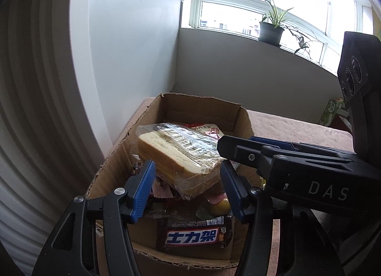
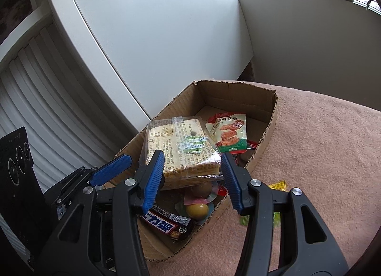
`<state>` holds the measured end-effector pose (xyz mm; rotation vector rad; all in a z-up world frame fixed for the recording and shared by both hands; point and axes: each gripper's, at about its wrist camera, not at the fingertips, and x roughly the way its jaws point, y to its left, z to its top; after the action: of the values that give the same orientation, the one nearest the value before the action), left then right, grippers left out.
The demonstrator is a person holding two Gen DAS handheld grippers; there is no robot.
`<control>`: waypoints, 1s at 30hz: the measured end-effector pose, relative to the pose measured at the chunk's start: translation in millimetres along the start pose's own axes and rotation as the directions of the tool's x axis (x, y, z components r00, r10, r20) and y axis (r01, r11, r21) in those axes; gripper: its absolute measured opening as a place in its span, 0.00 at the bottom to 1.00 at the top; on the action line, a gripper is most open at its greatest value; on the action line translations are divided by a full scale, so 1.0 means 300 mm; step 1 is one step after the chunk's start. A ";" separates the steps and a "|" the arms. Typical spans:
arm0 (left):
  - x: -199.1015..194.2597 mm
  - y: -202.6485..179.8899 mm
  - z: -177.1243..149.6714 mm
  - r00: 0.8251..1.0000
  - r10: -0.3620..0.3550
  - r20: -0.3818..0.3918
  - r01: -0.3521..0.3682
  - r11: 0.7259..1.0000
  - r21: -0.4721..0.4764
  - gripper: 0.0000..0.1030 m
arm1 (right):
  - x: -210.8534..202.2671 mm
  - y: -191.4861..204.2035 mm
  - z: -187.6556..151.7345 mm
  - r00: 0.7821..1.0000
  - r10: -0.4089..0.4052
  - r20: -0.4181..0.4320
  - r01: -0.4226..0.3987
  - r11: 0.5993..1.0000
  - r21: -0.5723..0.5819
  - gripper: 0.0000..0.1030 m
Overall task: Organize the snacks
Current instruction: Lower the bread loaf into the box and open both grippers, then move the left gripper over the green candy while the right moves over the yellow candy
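An open cardboard box (image 1: 166,107) (image 2: 269,118) sits on a pink cloth. On top of its contents lies a clear bag of sliced bread (image 1: 181,157) (image 2: 181,147). Under it are a Snickers bar (image 1: 195,235) (image 2: 166,224), a red-green chicken snack packet (image 2: 228,133) (image 1: 209,130), a yellow jelly cup (image 2: 197,209) (image 1: 220,205) and other small packets. My left gripper (image 1: 187,190) is open, its pads on either side of the bread's near end, not touching. My right gripper (image 2: 193,178) is open above the bread's near edge, and reaches in from the right in the left wrist view.
A white cabinet side (image 2: 154,37) and louvred panel (image 1: 35,109) stand left of the box. The pink cloth (image 2: 321,157) extends to the right. Small yellow and green packets (image 2: 277,185) lie on it beside the box. A green carton (image 1: 332,111) and a potted plant (image 1: 271,29) are at the back.
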<state>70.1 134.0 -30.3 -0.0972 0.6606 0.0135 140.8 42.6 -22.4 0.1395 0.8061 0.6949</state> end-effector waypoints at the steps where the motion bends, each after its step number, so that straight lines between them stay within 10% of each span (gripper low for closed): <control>1: -0.001 0.003 0.000 1.000 0.001 0.000 -0.001 1.000 -0.004 0.54 | -0.010 -0.004 0.000 1.000 -0.002 0.006 0.002 1.000 0.001 0.57; 17: -0.087 0.038 -0.005 0.994 -0.002 0.107 0.012 0.996 -0.092 0.63 | -0.164 -0.185 0.001 0.990 -0.107 0.088 0.105 0.994 0.031 0.84; 19: -0.108 0.041 -0.001 0.991 0.005 0.136 0.011 0.994 -0.111 0.63 | -0.152 -0.236 0.002 0.990 -0.129 0.054 0.127 0.991 0.042 0.77; 22: -0.133 0.052 0.001 0.986 0.017 0.166 0.006 0.991 -0.137 0.63 | -0.084 -0.311 -0.001 0.993 -0.098 -0.059 0.103 0.991 0.082 0.39; 30: -0.124 0.067 0.003 0.987 0.013 0.161 0.011 0.989 -0.151 0.63 | 0.098 -0.316 0.021 0.958 -0.081 -0.276 0.080 0.997 -0.014 0.26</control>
<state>40.4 154.8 -8.6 -0.2396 0.4963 0.0719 208.6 -11.4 -71.0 0.0063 1.0725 0.6460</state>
